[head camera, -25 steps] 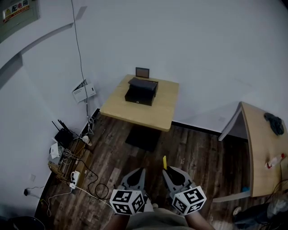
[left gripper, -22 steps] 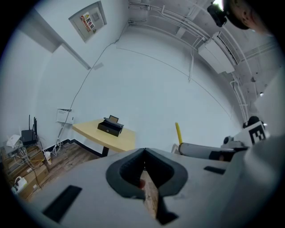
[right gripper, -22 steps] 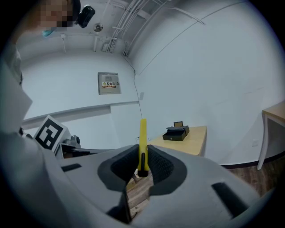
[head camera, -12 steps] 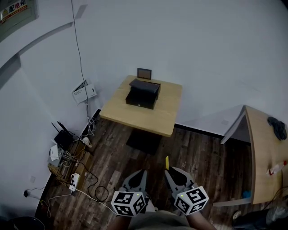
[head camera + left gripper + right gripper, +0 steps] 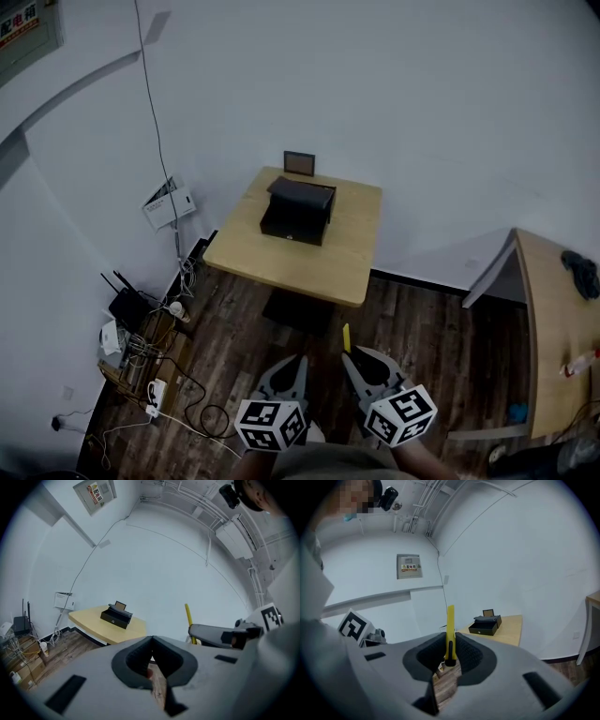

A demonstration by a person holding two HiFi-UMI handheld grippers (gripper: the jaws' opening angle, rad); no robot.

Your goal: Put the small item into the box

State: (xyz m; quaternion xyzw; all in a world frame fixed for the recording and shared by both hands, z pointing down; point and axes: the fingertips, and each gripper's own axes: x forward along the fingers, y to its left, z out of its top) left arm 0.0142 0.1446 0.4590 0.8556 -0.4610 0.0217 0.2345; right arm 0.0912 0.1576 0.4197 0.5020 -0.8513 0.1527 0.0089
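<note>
White walls close you in on a dark plank floor, with a tangle of cables and a router along the left wall and a second desk at the right edge. Ahead of you a pale wooden tabletop stands against the wall; the black box sits on it with its lid raised, a small frame just behind it. Your right gripper is clamped on the slim yellow item, which sticks up past its jaw tips, well apart from the box. Your left gripper has its jaws together with nothing between them, and both are held low over the floor, short of the tabletop
</note>
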